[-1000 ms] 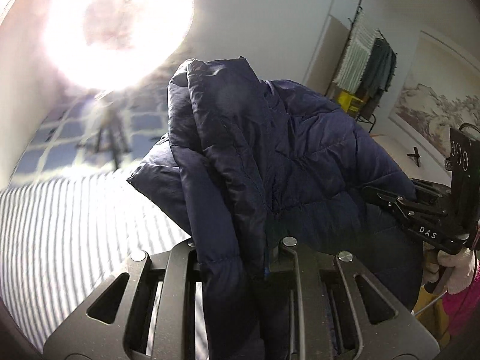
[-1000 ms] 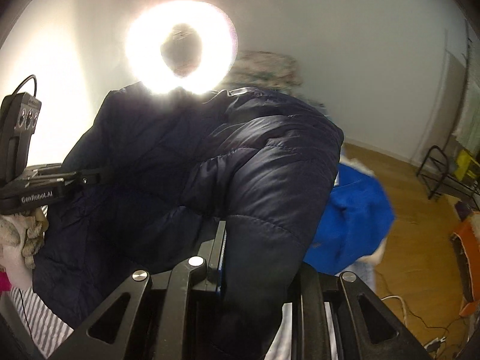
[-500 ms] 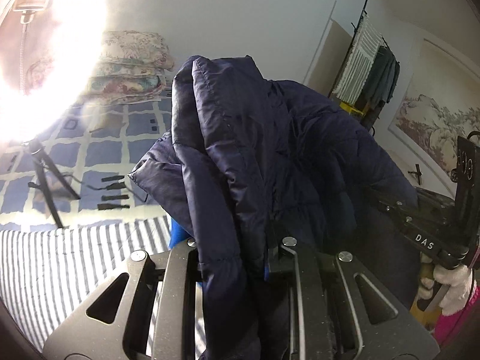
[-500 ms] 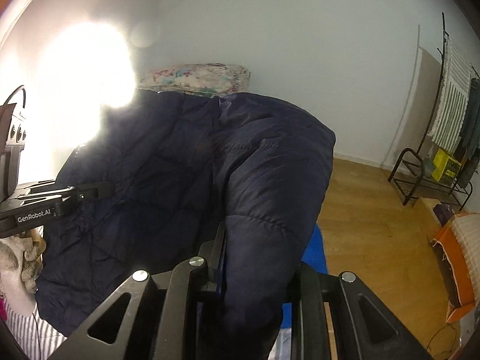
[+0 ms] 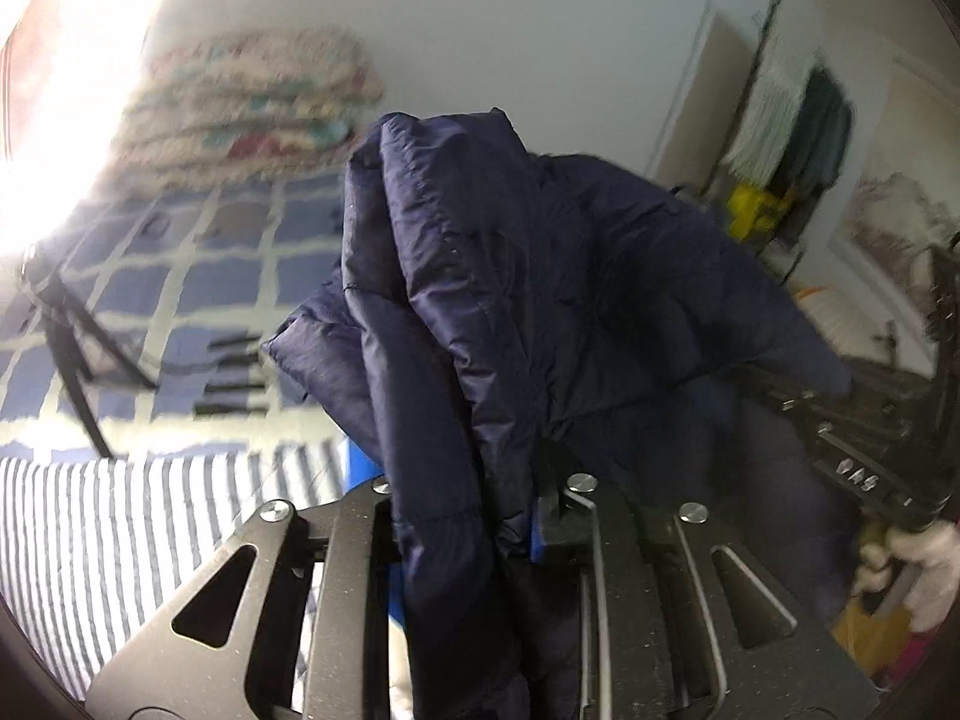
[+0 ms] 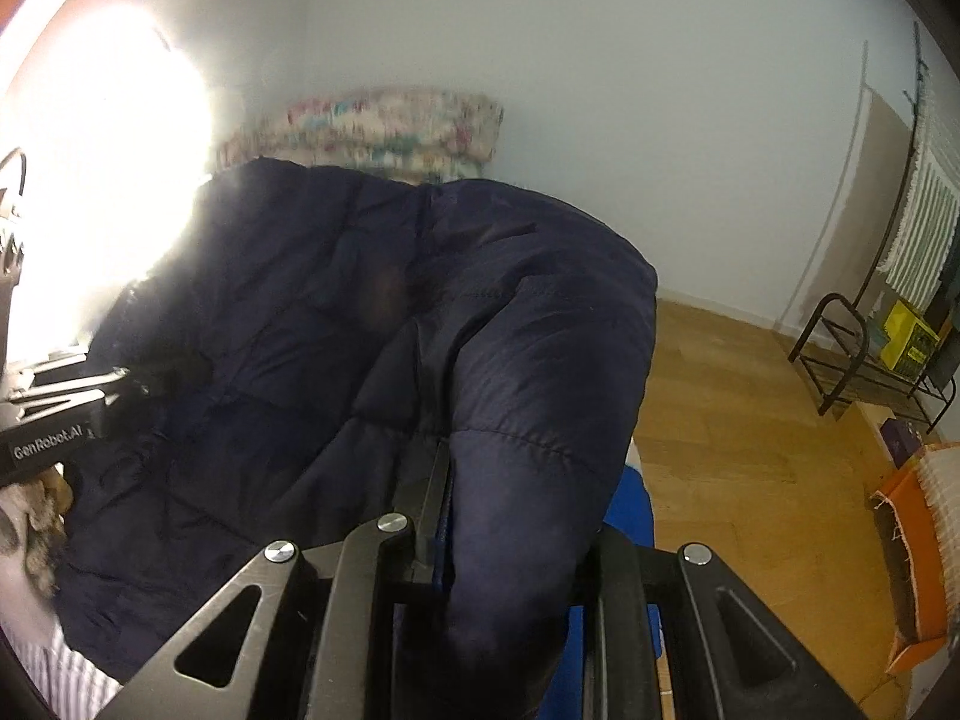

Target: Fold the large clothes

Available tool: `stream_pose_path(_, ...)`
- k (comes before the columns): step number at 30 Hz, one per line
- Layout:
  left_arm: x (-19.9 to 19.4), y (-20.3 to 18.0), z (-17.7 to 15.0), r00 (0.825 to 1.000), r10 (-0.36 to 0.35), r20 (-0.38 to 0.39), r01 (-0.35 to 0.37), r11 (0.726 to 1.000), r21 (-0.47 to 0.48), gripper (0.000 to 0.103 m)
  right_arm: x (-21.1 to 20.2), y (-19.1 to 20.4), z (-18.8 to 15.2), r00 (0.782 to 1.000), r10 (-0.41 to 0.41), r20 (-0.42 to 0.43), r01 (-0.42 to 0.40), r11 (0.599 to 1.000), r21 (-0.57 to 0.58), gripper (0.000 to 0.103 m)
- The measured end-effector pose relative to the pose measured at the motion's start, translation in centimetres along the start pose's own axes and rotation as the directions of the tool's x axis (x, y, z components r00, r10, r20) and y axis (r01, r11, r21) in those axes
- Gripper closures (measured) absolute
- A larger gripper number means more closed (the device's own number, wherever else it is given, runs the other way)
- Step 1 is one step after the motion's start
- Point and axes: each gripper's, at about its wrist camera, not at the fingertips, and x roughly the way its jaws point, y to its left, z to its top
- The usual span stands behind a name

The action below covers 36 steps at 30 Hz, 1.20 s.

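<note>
A navy quilted puffer jacket [image 5: 540, 276] hangs bunched between both grippers above the bed. My left gripper [image 5: 468, 498] has a thick fold of it between its fingers, and its jaws are opening slightly while the pads still press the fabric. In the right wrist view the jacket [image 6: 360, 330] drapes over my right gripper [image 6: 510, 510]. Its jaws are also easing open around a padded fold that they still pinch. Each gripper shows in the other's view: the right one [image 5: 798, 396] at the right edge, the left one [image 6: 120, 384] at the left edge, both in gloved hands.
Below lies a striped sheet [image 5: 150, 528], with blue checked bedding [image 5: 180, 276] and stacked floral quilts [image 5: 252, 96] behind. A black tripod [image 5: 72, 348] stands on the left under a glaring lamp. A blue garment [image 6: 630, 510], wooden floor [image 6: 732, 420], metal rack [image 6: 864, 360] and orange box [image 6: 918, 540] are on the right.
Both grippers have carried the jacket sideways and a little lower. The ring light slid to the left edge of both views, and the bed, quilts and floor came into sight.
</note>
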Motion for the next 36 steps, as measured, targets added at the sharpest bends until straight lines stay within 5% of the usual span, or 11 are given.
stream_pose_path(1, 0.7, 0.2, -0.4, 0.999, 0.026, -0.023, -0.025, 1.0, 0.005, 0.067, 1.0, -0.5, -0.4, 0.999, -0.017, -0.033, 0.017, 1.0, -0.002, 0.079)
stream_pose_path(3, 2.2, 1.1, -1.2, 0.993, 0.082, -0.08, -0.082, 0.997, 0.008, 0.051, 2.6, -1.6, -1.3, 0.994, -0.055, -0.092, 0.055, 0.998, -0.001, 0.055)
stream_pose_path(5, 2.3, 1.9, -1.6, 0.99, 0.119, -0.077, -0.12, 0.993, -0.012, 0.033, 3.0, -3.0, -2.1, 0.986, -0.138, -0.098, 0.141, 0.99, 0.019, 0.044)
stream_pose_path(13, -0.7, 2.8, -2.5, 0.985, 0.172, -0.022, -0.173, 0.984, -0.032, 0.032, 0.1, -4.9, -3.0, 0.984, -0.167, -0.067, 0.172, 0.982, 0.077, 0.041)
stream_pose_path(19, -6.1, 1.9, -2.5, 0.99, 0.14, 0.015, -0.14, 0.99, -0.015, 0.032, -4.0, -3.7, -3.5, 0.988, -0.153, -0.018, 0.154, 0.983, 0.102, 0.041)
stream_pose_path(36, -30.6, -0.4, -8.8, 0.975, 0.103, 0.197, -0.12, 0.99, 0.079, 0.032, -23.7, 6.8, -4.7, 0.987, -0.078, 0.141, 0.064, 0.993, 0.102, 0.038)
